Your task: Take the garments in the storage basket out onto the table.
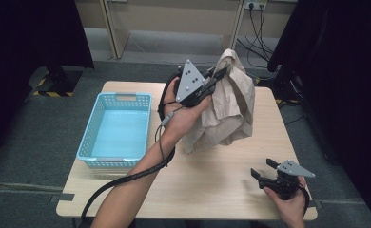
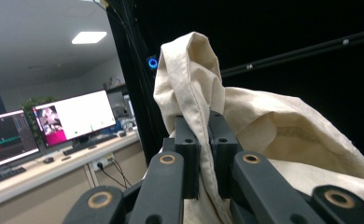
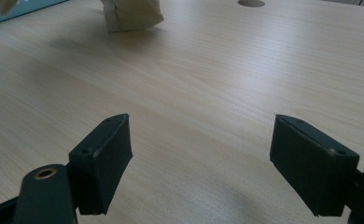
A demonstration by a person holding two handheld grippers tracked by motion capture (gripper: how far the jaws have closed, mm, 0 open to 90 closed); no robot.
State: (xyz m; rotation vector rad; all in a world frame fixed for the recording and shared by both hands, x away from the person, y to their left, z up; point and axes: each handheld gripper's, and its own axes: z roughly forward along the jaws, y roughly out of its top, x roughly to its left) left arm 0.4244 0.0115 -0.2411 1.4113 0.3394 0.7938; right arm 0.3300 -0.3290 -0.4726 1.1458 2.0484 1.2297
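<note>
From the high view, a light blue basket sits on the left part of the wooden counter with nothing in it; just to its right the left gripper is raised above the counter, its jaws pinched on a fold near the top of a beige cloth bag; the bag hangs from that grip with its long axis close to upright, top pointing up and away, its lower folds reaching down to the counter near the middle; whether anything is inside it I cannot tell; the right gripper rests low at the near right corner, well apart from the bag, jaws spread and holding nothing.

In the left gripper view, the left gripper has its two black jaws nearly together with a seam of the cloth bag clamped between them; the fabric rises above the jaws to a rounded peak and billows off to the right.

In the right gripper view, the right gripper shows its jaws wide apart over bare counter; a bottom corner of the cloth bag is at the far edge.
</note>
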